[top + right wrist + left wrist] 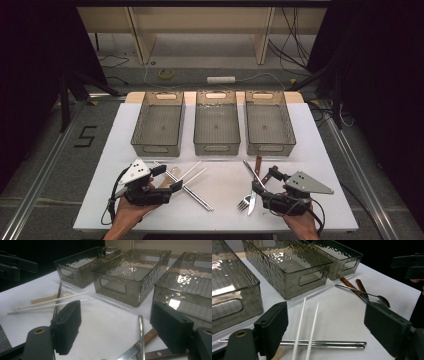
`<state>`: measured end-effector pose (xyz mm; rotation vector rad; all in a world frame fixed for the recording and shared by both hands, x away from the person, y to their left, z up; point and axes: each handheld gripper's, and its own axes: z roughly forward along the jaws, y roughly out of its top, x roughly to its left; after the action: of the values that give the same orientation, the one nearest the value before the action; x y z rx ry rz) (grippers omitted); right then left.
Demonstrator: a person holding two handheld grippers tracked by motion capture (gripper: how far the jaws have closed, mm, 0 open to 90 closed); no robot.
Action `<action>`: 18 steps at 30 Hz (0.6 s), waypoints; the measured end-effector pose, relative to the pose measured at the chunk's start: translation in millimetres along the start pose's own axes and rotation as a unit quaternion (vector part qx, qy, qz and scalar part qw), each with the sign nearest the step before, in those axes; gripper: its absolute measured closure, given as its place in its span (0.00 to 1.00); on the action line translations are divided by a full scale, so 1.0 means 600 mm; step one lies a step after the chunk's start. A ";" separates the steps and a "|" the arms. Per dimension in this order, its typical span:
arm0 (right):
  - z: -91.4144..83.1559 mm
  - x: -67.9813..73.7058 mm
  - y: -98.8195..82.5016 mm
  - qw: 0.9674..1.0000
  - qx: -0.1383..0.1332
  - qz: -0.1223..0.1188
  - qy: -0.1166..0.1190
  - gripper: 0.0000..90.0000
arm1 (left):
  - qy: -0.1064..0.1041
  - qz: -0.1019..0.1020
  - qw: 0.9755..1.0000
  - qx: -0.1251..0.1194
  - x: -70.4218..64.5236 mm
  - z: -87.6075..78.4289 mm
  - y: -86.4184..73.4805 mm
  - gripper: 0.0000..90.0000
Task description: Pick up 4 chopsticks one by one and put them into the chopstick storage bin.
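Cutlery lies loose on the white table [220, 210] in front of three bins. A pair of white chopsticks [194, 172] crosses a pair of metal chopsticks [196, 195] at the left. My left gripper [168, 178] hovers open beside them. Its jaws frame both pairs [309, 330] with nothing between the pads. At the right lie a fork [244, 202], a spoon [362, 292] and brown wooden-handled pieces [258, 164]. My right gripper [265, 180] is open just above them. A metal handle [141, 335] and a wooden-handled knife [146, 338] lie between its jaws, untouched.
Three see-through grey bins stand side by side at the back: left [157, 148], middle [217, 148], right [270, 148], with nothing seen inside them. A small wooden-handled spoon [47, 299] lies under the white chopsticks. Bare table lies between the two heaps.
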<state>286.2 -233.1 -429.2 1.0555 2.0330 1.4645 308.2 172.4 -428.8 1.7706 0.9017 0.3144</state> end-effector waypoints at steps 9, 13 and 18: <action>0.001 0.002 0.000 1.000 0.002 -0.001 0.001 0.29 | -0.007 0.007 1.000 0.022 0.001 0.002 0.000 0.23; 0.002 0.001 0.000 1.000 0.001 -0.003 0.001 0.29 | -0.008 0.013 0.999 0.031 0.000 0.004 0.003 0.25; 0.002 0.001 0.000 1.000 0.004 -0.003 0.002 0.30 | -0.015 0.027 0.997 0.069 0.004 0.009 0.016 0.25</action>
<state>286.7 -232.3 -429.6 1.0500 2.0451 1.4581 317.2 168.9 -423.2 1.9236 0.8724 0.2655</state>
